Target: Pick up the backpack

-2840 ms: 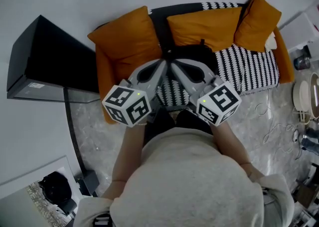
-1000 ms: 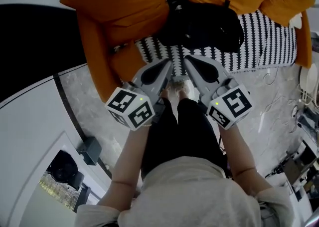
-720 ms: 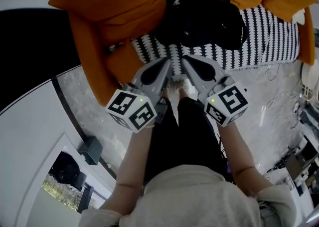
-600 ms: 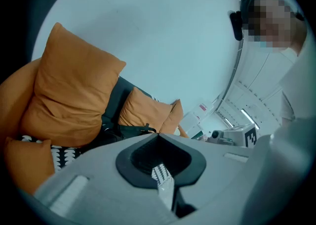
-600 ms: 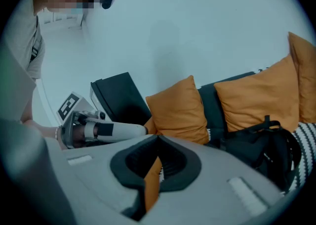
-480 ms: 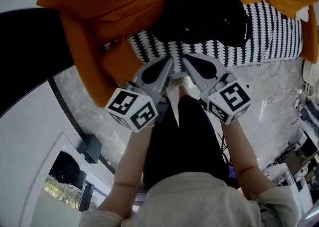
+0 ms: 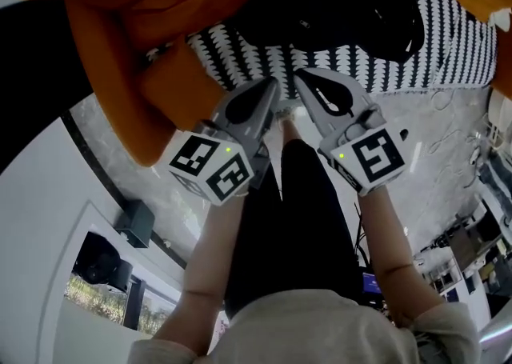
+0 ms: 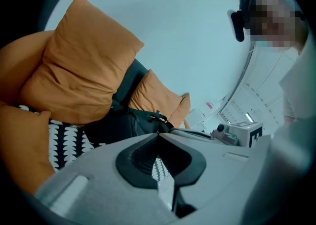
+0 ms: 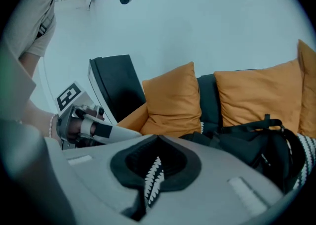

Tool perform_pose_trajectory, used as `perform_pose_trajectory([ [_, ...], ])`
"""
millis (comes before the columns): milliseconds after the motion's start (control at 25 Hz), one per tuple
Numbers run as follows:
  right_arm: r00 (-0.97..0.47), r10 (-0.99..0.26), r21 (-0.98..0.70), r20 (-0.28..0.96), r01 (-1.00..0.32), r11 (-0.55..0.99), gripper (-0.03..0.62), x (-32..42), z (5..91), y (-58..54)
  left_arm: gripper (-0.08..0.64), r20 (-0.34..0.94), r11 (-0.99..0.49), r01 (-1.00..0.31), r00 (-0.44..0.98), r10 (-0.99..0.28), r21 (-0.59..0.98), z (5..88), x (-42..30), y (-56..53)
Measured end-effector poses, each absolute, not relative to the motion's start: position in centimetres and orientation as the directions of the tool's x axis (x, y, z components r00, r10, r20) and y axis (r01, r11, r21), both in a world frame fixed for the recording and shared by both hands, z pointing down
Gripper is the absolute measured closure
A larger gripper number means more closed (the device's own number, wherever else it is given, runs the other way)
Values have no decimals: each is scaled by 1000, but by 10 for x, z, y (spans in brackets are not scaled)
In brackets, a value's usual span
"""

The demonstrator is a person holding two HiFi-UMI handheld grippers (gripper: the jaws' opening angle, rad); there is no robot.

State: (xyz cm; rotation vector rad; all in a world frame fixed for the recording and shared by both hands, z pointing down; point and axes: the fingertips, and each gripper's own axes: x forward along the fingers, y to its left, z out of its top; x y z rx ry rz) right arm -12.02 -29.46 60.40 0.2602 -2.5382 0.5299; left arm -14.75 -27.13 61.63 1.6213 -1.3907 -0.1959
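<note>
The place reads as a home-style living room, possibly a staged one. An orange sofa (image 7: 120,90) carries 3 orange cushions (image 9: 175,100) and a black-and-white patterned throw (image 7: 456,42). It stands against plain white walls (image 9: 207,21) on a marble-look floor (image 7: 432,170). Loose cables (image 7: 444,102) and cluttered shelving (image 7: 468,254) crowd 1 side.

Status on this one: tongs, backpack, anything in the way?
Left tongs shut, empty; right tongs shut, empty. Black fabric backpack on black-and-white patterned sofa cover, ahead of both, untouched. Path looks clear.
</note>
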Motion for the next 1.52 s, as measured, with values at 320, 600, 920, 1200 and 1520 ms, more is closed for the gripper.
perform_pose_trajectory([
  [320, -796, -156, -183, 585, -318, 930, 589, -121, 647, -305, 552, 453, 143, -673, 310, -836, 725, 660, -162, -281],
  [600, -774, -192, -127, 603, -331, 935, 589, -127, 678, -313, 552, 457, 173, -644, 305, -836, 746, 688, -156, -281],
  [920, -723, -227, -86, 652, -368, 926, 524, -123, 707, -330, 552, 437, 181, -639, 268, -859, 748, 702, -156, -292],
  [1200, -646, -295, 89, 704, -333, 939, 359, -124, 730, -338, 552, 435, 163, -641, 292, -852, 750, 709, -156, -292],
  [1520, -598, -332, 201, 729, -276, 940, 319, -135, 757, -349, 552, 453, 157, -645, 323, -831, 748, 715, -151, -297],
])
